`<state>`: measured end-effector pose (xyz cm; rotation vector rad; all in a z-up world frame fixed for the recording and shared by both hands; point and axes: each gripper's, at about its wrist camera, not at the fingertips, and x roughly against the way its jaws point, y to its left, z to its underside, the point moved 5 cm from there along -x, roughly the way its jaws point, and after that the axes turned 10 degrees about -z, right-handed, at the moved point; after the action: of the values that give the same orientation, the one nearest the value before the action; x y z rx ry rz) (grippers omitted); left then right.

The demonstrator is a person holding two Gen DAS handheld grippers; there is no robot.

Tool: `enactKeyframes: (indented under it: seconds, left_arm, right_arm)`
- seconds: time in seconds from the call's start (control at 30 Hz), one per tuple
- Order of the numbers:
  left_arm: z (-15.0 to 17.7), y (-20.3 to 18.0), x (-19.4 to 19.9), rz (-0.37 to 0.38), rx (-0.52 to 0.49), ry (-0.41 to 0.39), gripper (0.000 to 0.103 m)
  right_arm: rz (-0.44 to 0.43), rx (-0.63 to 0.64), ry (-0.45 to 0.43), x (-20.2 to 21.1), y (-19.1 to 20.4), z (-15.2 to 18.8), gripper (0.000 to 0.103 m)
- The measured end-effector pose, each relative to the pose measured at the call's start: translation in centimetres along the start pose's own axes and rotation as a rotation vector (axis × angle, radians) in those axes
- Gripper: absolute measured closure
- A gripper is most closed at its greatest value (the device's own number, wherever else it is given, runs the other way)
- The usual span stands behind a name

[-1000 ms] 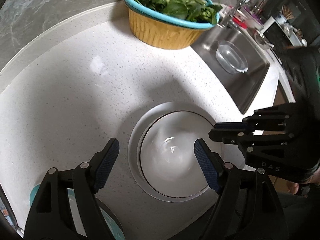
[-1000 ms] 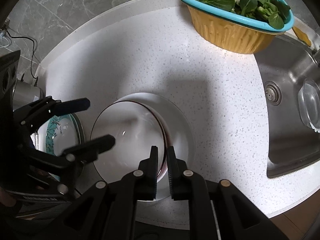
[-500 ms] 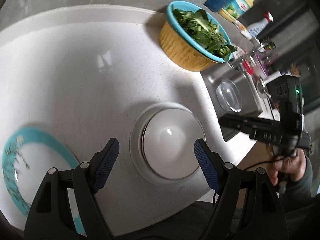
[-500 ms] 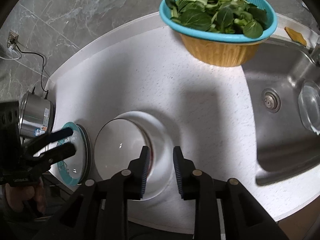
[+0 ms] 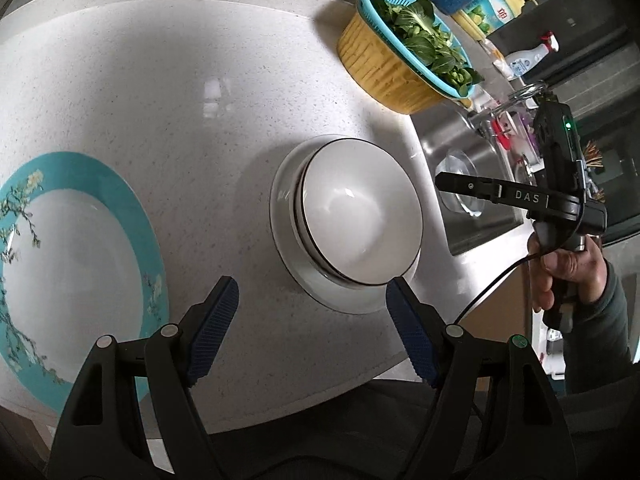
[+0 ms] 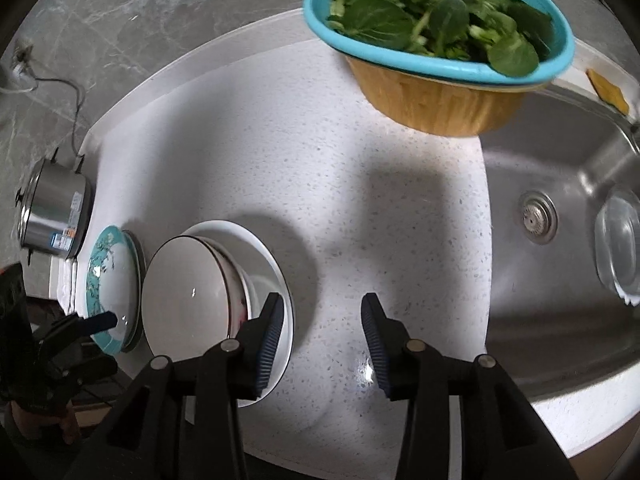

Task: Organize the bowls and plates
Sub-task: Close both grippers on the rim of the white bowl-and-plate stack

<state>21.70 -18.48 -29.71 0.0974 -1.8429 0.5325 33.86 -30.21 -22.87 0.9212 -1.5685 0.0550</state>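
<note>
One stacking step looks done: the white bowl [image 5: 360, 216], glossy with a thin dark rim, sits in the white plate [image 5: 285, 216] mid-bench [image 5: 160, 92], while the teal-rimmed floral plate [image 5: 80, 264] lies apart at the near left, not yet gathered. The left tongs [image 5: 312, 328] gape wide, empty, over the speckled stone; the right tongs [image 6: 320, 336] are opening beside the plate's right edge, gripping nothing.

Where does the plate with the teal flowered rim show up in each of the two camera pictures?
Left wrist view: the teal-rimmed plate fills the far left, lying flat on the counter.
Right wrist view: it sits small at the lower left, beside a steel pot.
Shared landmark: the white bowl, stacked on a white plate, lies right of the teal plate in both.
</note>
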Motion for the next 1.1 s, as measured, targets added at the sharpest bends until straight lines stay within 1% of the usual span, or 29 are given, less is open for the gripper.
enactKeyframes:
  seconds: [0.07,0.1,0.17,0.33,0.4,0.57,0.67,0.77,0.9,0.97,1.03,1.1]
  left_arm:
    - [0.6,-0.1,-0.6,-0.003,0.01,0.008,0.029]
    - [0.8,-0.1,-0.8,-0.011,0.021,0.017,0.029]
    - [0.9,-0.1,-1.3,-0.033,0.058,0.01,0.029]
    - [2.3,0.4,-1.7,-0.119,0.229,-0.039,0.029]
    - [3.0,-0.3,-2.1,-0.128,0.296,-0.065,0.029]
    - [4.8,-1.4,-3.3,-0.169,0.426,-0.074,0.029]
    - [5.8,-1.6,-3.6,-0.189,0.491,-0.087,0.029]
    - [6.5,-1.7,-3.7,-0.205,0.508,-0.096,0.029]
    - [7.2,-1.3,-4.6,-0.201,0.529,-0.087,0.029]
    - [7.2,-1.0,-5.1,-0.197,0.53,-0.086,0.028]
    - [7.2,-0.8,-5.1,-0.176,0.526,-0.102,0.028]
    - [7.1,-0.3,-4.9,-0.185,0.516,-0.108,0.028]
  right_arm:
    - [0.005,0.03,0.008,0.1,0.4,0.2,0.059]
    - [0.001,0.046,0.009,0.1,0.7,0.3,0.059]
    - [-0.019,0.078,0.013,0.1,0.9,0.1,0.059]
    - [-0.064,0.159,0.052,-1.3,0.8,-0.7,0.059]
    - [-0.089,0.203,0.079,-1.7,0.7,-1.0,0.059]
    - [-0.122,0.305,0.135,-2.4,0.5,-1.8,0.059]
    - [-0.151,0.371,0.162,-2.6,1.2,-2.3,0.059]
    - [-0.167,0.412,0.19,-3.2,1.6,-2.4,0.059]
    - [-0.177,0.445,0.221,-4.0,2.0,-2.4,0.059]
    - [-0.177,0.449,0.229,-4.4,2.0,-2.3,0.059]
    - [-0.178,0.445,0.235,-4.8,1.9,-2.2,0.059]
    - [-0.17,0.438,0.238,-5.1,1.6,-2.1,0.059]
